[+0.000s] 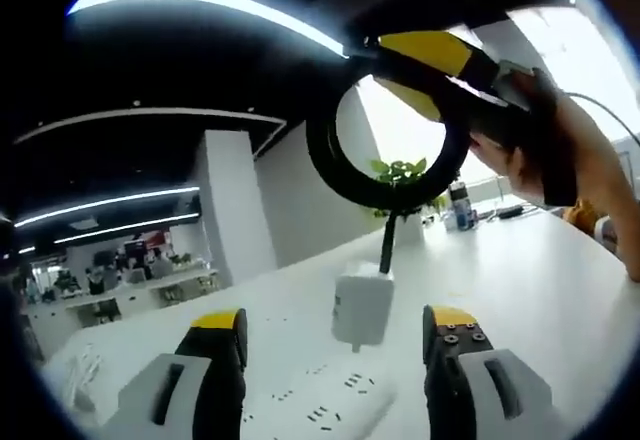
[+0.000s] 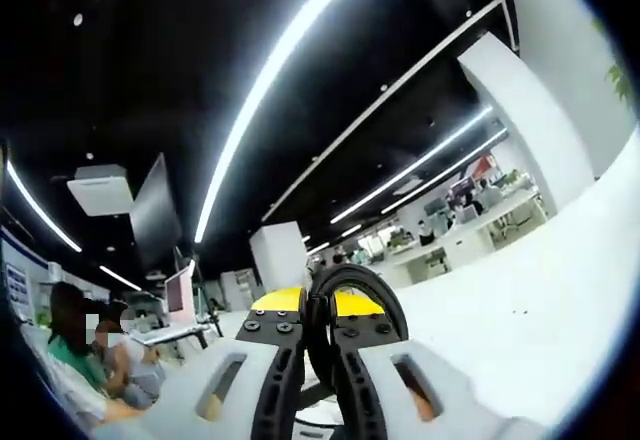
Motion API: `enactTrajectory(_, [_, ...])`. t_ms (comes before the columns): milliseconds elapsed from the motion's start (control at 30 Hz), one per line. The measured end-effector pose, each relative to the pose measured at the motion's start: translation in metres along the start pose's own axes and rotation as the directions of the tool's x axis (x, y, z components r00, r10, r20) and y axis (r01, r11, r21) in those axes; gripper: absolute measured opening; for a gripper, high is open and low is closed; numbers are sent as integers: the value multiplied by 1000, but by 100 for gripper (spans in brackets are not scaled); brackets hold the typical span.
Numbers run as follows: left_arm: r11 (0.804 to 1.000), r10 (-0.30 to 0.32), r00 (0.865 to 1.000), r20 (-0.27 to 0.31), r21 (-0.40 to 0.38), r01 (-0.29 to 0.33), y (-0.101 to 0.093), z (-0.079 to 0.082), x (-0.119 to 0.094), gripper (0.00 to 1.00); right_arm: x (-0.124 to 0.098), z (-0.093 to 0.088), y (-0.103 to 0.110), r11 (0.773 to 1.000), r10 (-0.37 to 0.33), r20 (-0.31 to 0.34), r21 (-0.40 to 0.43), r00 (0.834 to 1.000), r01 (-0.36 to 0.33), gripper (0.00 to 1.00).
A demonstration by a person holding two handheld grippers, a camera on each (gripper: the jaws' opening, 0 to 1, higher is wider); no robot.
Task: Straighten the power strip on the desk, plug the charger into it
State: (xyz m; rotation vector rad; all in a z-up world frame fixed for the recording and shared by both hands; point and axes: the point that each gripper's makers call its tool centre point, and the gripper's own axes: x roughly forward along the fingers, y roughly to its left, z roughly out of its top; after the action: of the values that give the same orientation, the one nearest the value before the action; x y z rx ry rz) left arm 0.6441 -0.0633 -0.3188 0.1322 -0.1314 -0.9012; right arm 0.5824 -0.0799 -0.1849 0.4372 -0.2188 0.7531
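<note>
Open-plan office space stretches behind everything, dark ceiling with long light strips, and a broad white desk (image 1: 560, 290) runs out ahead of the left gripper (image 1: 335, 355) with plenty of bare surface to its right and far side.

Lying on that desk, just ahead of and between the left gripper's jaws, is the white power strip (image 1: 320, 400); the jaws stand well apart and hold nothing. Whether the strip is already squared up cannot be judged from this low angle, though it lies roughly along the gripper's line.

Hanging just beyond the left jaw tips, a little above the strip, is the white charger (image 1: 362, 305), its prong end pointing down toward the sockets but not yet in one. Its black cable (image 1: 340, 165) loops upward into the right gripper (image 1: 455, 70), seen at upper right with a hand behind it. In the right gripper view the jaws are pressed together on that cable (image 2: 345, 290), which arcs over the tips.

So the plugging is still to do: the charger dangles by its cord, likely to swing, and needs lowering onto a socket. A potted plant (image 1: 400, 175) and a bottle (image 1: 460, 205) stand far beyond the charger, well clear.
</note>
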Motion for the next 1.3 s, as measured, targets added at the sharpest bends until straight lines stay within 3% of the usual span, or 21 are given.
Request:
enactTrajectory(67, [999,-16,1000,4,-40,16,-2,1,1,76,0,0,0,1000,1,-1,0,1000,-1,6])
enactTrajectory(167, [1000,-8,1000,-8,-8,8,-4,0,5,76,1,-1,-1,1000,3,-3,2,1000,-3,6])
enactTrajectory(500, [999,-32,999,-25,-11,32,-12,-2,12,72,3,-2,2,1000,14,-8,-1,1000,-14,6])
enactTrajectory(667, [999,-36,999,-37,-2,36,-13,-4,12,59,4,-7,5,1000,19,-20,-3,1000,-19,6])
enactTrajectory(867, [999,-46,998,-45,1,46,-17,-8,13,56,4,-9,7,1000,23,-20,0,1000,-23,6])
enactTrajectory(1300, [999,-42,997,-72,29,44,-16,-14,14,32,4,-14,6,1000,17,-27,3,999,-17,6])
